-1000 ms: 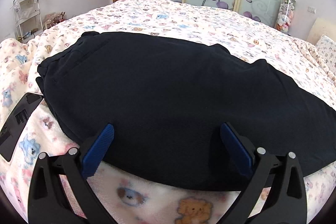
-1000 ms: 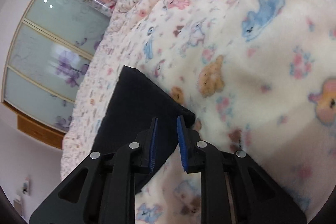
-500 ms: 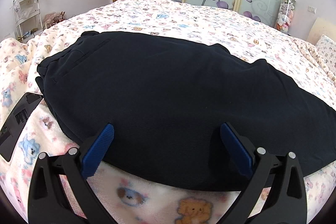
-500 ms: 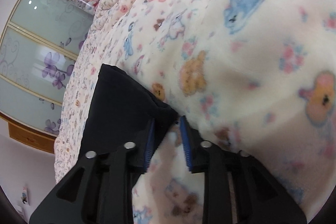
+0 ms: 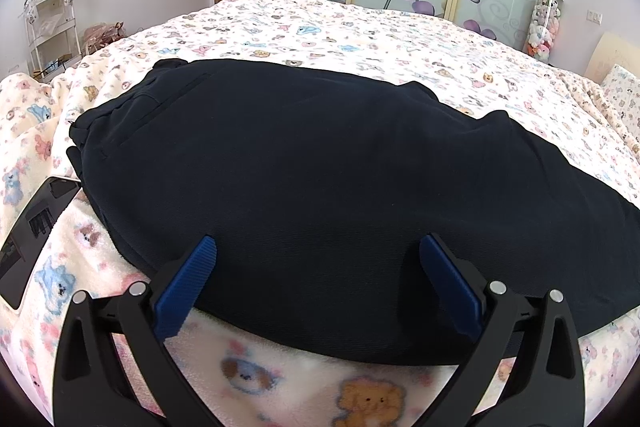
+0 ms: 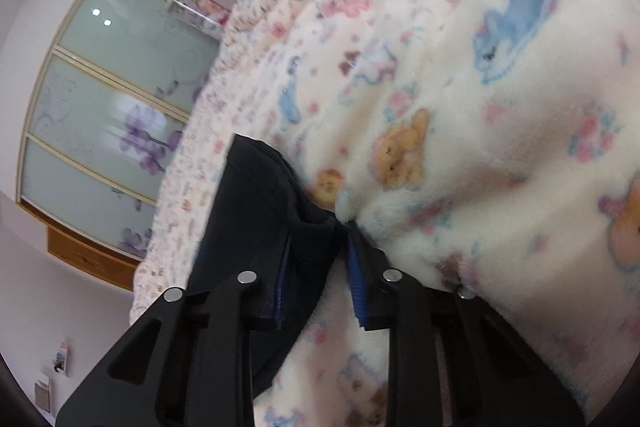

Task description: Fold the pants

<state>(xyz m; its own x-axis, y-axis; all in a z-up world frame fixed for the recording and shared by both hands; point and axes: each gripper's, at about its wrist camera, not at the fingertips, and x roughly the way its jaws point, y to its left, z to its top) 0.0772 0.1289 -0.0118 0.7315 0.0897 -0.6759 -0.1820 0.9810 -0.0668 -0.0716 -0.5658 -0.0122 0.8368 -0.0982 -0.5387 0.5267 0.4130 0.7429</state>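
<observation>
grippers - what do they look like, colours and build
Both match: the left gripper and right gripper have matte black angular frames with triangular cut-outs, silver round pins at the joints, and blue ribbed pads lining the fingers. No cables, markings or sleeves show.

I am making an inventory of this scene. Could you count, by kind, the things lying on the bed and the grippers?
Dark navy pants: 1
Black phone, left of the pants: 1
Printed fleece blanket under them: 1
Grippers: 2, left gripper and right gripper
Total: 5
</observation>
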